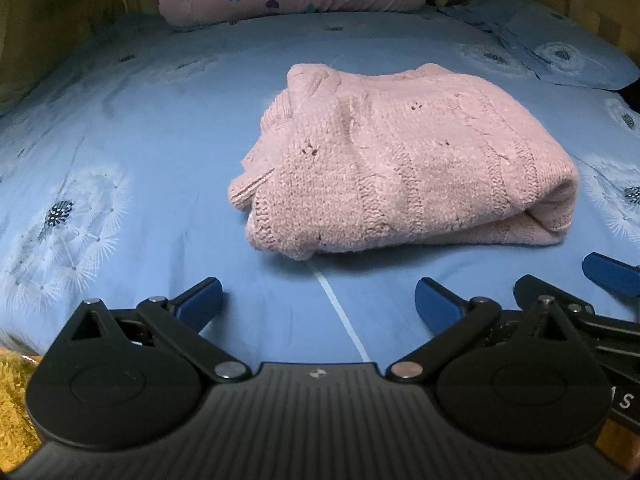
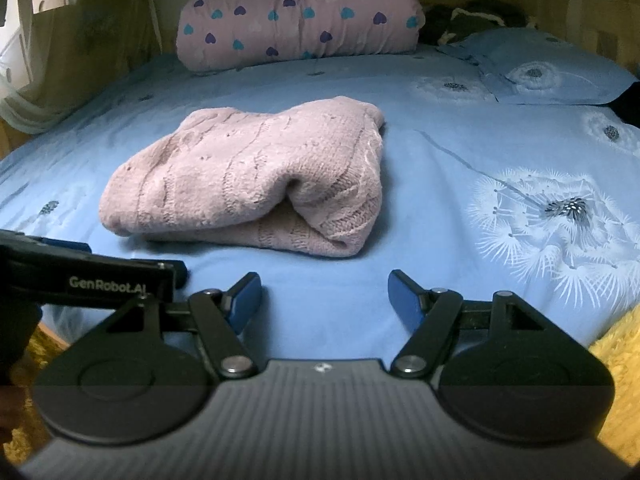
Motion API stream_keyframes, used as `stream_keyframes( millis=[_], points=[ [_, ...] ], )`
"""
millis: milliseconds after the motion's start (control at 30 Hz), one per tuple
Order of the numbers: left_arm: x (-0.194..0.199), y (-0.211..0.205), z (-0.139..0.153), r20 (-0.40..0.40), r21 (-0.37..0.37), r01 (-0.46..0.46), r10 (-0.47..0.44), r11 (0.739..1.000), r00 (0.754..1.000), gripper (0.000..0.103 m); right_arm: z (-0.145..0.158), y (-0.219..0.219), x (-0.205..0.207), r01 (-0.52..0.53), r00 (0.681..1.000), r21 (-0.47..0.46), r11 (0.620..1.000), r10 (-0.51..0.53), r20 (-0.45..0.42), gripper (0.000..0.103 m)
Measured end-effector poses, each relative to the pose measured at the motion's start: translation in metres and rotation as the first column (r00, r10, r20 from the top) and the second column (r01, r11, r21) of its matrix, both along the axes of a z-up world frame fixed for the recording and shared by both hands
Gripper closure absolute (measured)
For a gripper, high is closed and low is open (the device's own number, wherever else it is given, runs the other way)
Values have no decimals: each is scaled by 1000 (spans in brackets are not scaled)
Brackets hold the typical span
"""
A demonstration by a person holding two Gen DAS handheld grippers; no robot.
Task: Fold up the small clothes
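Pink cable-knit sweater (image 1: 404,168), folded into a thick bundle, lies mid-bed on the blue dandelion-print sheet (image 1: 140,128). My left gripper (image 1: 318,300) and right gripper (image 2: 325,294) hover near its front edge, blue pads spread, touching nothing. Only my right view shows the rolled fold's open side; a heart-patterned quilt roll (image 2: 300,20) lies at the far edge.

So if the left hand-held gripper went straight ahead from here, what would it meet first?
Probably the folded pink knit sweater. The left hand-held gripper is open and empty, with bare blue bedsheet between its fingers and the sweater's near edge. If it travels low, it may brush the sheet first; depth is unclear.
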State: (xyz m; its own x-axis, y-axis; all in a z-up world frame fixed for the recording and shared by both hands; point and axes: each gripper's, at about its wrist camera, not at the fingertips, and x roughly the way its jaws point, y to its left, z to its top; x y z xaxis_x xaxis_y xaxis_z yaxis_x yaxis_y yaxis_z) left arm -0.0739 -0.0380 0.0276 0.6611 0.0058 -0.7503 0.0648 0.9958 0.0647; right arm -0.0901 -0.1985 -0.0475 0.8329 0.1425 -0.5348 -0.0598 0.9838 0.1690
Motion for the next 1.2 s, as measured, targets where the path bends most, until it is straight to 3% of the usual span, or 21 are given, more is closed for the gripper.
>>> stream_keyframes(
  millis=[1200],
  points=[
    [-1, -1, -1, -1, 6, -5, 5, 1000, 1000, 0, 0, -1, 0, 1, 1000, 7, 1000, -1, 0, 31]
  ],
)
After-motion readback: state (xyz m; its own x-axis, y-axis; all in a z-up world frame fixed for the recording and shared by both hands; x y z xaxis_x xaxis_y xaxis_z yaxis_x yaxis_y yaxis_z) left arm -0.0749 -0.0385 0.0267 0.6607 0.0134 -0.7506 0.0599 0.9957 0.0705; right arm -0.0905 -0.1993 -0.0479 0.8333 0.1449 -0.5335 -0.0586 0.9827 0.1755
